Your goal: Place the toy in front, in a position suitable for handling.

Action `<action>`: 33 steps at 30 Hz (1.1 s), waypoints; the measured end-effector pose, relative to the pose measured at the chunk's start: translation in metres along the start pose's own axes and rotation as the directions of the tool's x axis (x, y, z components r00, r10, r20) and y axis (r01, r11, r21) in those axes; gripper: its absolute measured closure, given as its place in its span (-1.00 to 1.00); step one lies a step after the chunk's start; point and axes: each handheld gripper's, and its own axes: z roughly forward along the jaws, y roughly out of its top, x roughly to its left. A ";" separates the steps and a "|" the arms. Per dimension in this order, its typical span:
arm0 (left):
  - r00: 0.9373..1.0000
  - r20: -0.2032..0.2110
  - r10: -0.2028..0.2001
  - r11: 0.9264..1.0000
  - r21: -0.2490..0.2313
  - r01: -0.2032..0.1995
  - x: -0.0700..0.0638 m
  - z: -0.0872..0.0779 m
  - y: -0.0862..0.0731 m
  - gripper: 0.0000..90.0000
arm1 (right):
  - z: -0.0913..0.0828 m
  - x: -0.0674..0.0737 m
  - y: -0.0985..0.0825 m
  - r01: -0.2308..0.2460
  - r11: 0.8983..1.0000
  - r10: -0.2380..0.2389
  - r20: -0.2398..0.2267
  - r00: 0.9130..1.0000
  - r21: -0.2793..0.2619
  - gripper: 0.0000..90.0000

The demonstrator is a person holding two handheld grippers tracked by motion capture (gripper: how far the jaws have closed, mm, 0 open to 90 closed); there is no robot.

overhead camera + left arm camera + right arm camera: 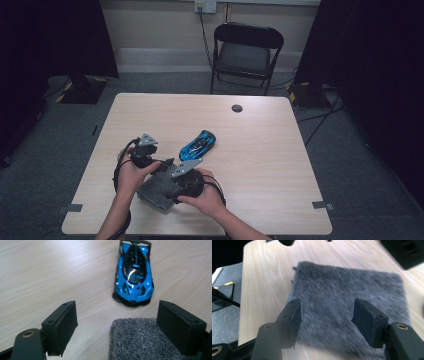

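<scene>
Underneath, pale wooden table (260, 150), grey carpet (360, 165).

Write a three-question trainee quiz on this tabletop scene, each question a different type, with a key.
1. True or false: the blue toy car lies on top of the grey cloth.
2. Multiple choice: in the right gripper view, what lies under its jaws? A) the car B) the grey cloth C) a chair
3. Fill in: in the left gripper view, the jaws stand ____ with nothing clamped between them.

Key: 1. False; the car sits on the bare table just past the cloth's edge. 2. B. 3. Open.
</scene>
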 end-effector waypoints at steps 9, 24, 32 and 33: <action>1.000 -0.011 -0.016 1.000 -0.004 0.016 0.006 -0.007 -0.003 -0.62 | 0.030 0.014 -0.008 0.099 0.989 -0.107 0.072 0.992 0.106 -0.09; 1.000 -0.007 0.005 1.000 0.003 -0.005 -0.001 -0.007 -0.002 -0.59 | 0.011 0.001 -0.010 0.098 0.986 -0.102 0.023 0.995 0.135 0.81; 1.000 0.003 0.013 1.000 0.015 -0.013 -0.005 -0.005 -0.001 -0.60 | -0.032 -0.012 -0.018 0.129 0.984 -0.130 0.003 0.991 0.121 0.81; 1.000 0.007 0.009 1.000 0.014 -0.009 -0.006 -0.004 -0.001 -0.60 | -0.039 -0.016 -0.020 0.135 0.983 -0.136 -0.001 0.991 0.121 0.81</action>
